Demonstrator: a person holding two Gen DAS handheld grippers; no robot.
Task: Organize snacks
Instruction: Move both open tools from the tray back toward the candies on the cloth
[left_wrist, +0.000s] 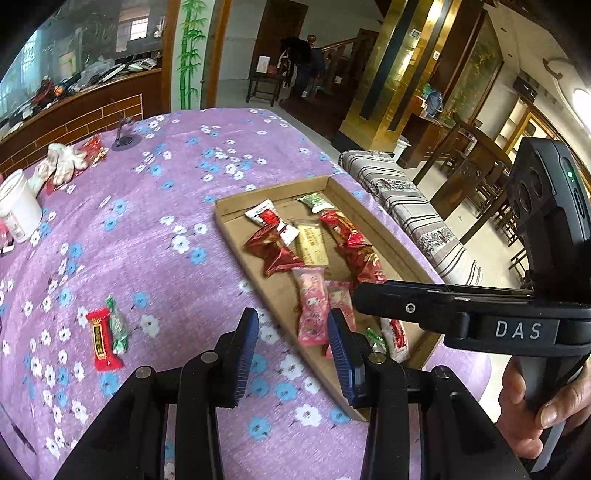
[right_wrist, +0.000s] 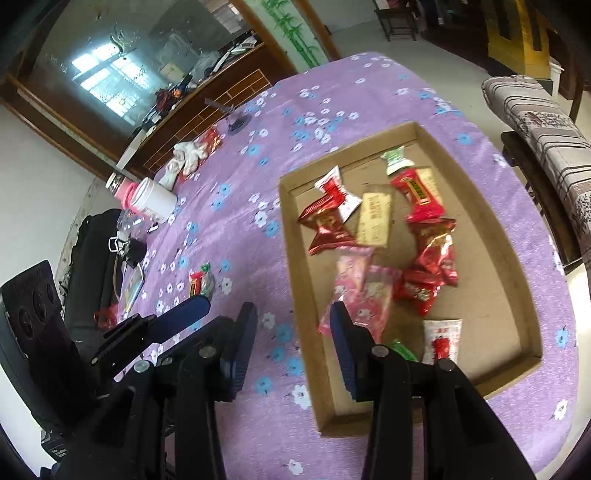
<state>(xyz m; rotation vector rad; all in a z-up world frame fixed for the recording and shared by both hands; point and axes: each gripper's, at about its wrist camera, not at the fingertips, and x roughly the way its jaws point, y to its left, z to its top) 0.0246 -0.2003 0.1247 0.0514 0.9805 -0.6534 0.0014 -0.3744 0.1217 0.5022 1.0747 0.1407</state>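
A shallow cardboard tray (left_wrist: 395, 236) (right_wrist: 513, 254) lies on the purple flowered tablecloth and holds several wrapped snacks: red packets (left_wrist: 273, 251) (right_wrist: 325, 225), a yellow bar (left_wrist: 312, 242) (right_wrist: 375, 219), pink packets (left_wrist: 312, 306) (right_wrist: 360, 291) and a green candy (left_wrist: 314, 202) (right_wrist: 395, 158). A red snack (left_wrist: 100, 339) (right_wrist: 195, 282) and a green candy (left_wrist: 119, 325) (right_wrist: 207, 278) lie on the cloth left of the tray. My left gripper (left_wrist: 291, 347) is open and empty above the tray's near left edge. My right gripper (right_wrist: 291, 343) is open and empty over the same edge.
A white jar (left_wrist: 16, 206) (right_wrist: 155, 201), white gloves (left_wrist: 62, 162) (right_wrist: 186, 157) and a small black stand (left_wrist: 123, 138) (right_wrist: 236, 122) sit at the table's far left. A black bag (right_wrist: 92, 258) lies at the left edge. A striped bench (left_wrist: 410, 218) (right_wrist: 546, 125) stands beyond the table's right side.
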